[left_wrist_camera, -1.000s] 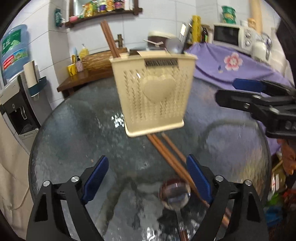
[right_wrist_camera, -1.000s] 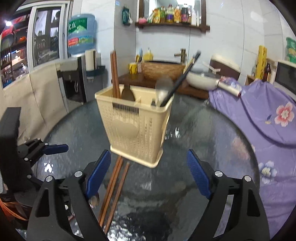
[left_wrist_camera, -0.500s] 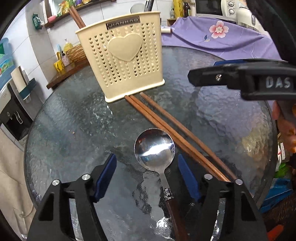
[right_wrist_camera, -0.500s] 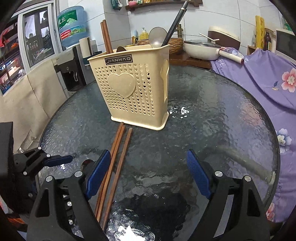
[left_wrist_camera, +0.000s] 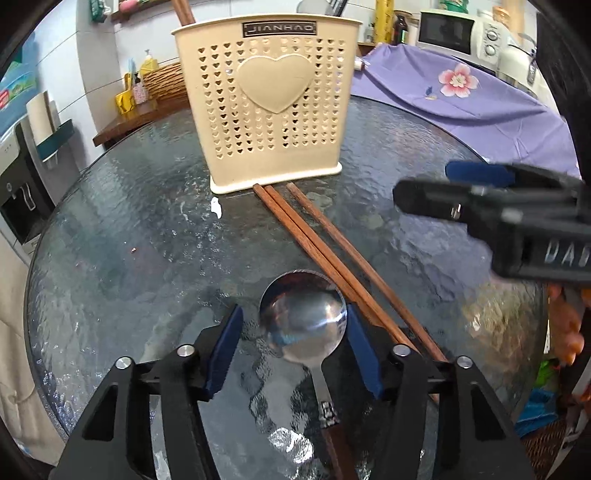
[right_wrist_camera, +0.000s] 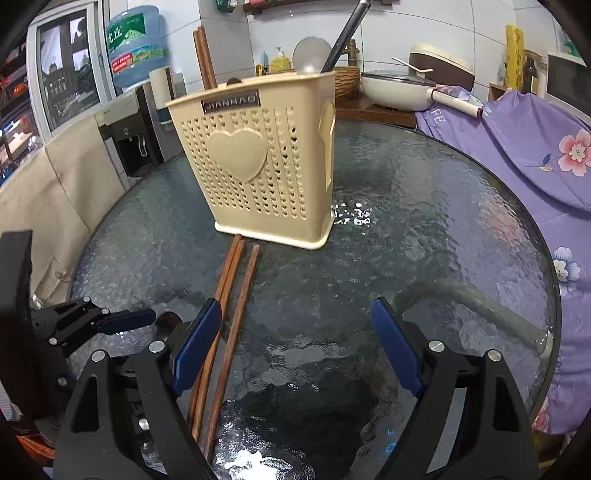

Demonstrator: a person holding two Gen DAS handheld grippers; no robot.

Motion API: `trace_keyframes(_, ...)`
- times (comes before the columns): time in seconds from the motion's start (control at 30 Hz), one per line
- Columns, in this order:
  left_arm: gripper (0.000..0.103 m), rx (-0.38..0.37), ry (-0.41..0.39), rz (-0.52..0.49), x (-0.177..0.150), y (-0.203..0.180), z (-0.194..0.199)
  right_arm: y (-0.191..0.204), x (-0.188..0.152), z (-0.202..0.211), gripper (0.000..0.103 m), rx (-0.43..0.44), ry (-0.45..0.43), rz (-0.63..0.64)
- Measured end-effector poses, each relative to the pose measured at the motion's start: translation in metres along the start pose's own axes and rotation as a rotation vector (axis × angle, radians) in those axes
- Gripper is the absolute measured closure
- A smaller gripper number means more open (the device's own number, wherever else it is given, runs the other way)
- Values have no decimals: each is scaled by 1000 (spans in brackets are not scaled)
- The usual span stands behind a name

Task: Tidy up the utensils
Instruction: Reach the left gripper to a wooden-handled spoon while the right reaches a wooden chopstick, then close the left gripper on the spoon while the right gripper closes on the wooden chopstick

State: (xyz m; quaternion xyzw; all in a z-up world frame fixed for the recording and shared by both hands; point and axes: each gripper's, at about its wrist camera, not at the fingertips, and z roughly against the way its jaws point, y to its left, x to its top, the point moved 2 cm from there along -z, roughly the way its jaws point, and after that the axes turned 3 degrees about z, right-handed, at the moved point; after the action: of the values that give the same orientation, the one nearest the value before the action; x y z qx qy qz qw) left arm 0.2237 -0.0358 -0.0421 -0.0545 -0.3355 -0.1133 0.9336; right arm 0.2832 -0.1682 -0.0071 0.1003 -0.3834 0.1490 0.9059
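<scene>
A metal spoon (left_wrist_camera: 303,317) with a wooden handle lies on the round glass table (left_wrist_camera: 129,240). Its bowl sits between the blue pads of my left gripper (left_wrist_camera: 295,343), whose jaws are closing. The right pad is at the bowl's edge and a gap shows on the left. Three wooden chopsticks (left_wrist_camera: 332,258) lie beside the spoon, pointing at the cream heart-pattern holder (left_wrist_camera: 273,110). My right gripper (right_wrist_camera: 295,343) hangs open low over the glass, with the chopsticks (right_wrist_camera: 229,295) by its left finger. The holder (right_wrist_camera: 258,166) has chopsticks, a ladle and a black handle in it.
A purple flowered cloth (right_wrist_camera: 535,155) covers things at the table's right, with a microwave (left_wrist_camera: 447,31) behind it. A water dispenser (right_wrist_camera: 136,122) stands at the left, and a pot (right_wrist_camera: 395,88) on a wooden counter behind. My right gripper (left_wrist_camera: 436,188) reaches in from the right of the left wrist view.
Both grippers sank toward the table. The left jaws narrowed and now flank the spoon's bowl. The right gripper came lower beside the chopsticks, its jaws still wide.
</scene>
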Motion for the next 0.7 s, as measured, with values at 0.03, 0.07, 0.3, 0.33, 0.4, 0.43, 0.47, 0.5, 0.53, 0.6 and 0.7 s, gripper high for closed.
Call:
trace_keyframes(0.03,54,5,-3,5,1,1,0,1,0,-2,26,-2,7,4)
trace_keyframes(0.07,56,8,-3,10,2,2,-1,3,0,-4,29,-3,14,9)
trace_keyframes(0.3,57,-1,-3,25,5,8,-1,19,4,-27,44,27,71,33)
trace_keyframes(0.33,57,-3,-3,27,6,9,-1,22,7,-32,45,30,82,38)
trace_keyframes(0.4,57,-7,-3,29,7,11,-1,27,10,-39,51,28,100,49)
trace_keyframes(0.43,57,-7,-4,29,7,12,-2,30,11,-44,53,25,112,56)
trace_keyframes(0.47,57,-9,-5,24,8,15,-2,32,12,-48,58,23,123,60)
trace_keyframes(0.5,57,-6,-5,18,9,16,-3,33,13,-52,63,22,129,62)
trace_keyframes(0.53,57,-2,-5,10,10,17,-4,34,15,-56,64,19,137,62)
trace_keyframes(0.6,57,-6,-4,6,11,19,-5,36,16,-62,67,14,150,63)
trace_keyframes(0.7,57,-8,0,-7,15,23,-8,38,18,-71,70,9,172,71)
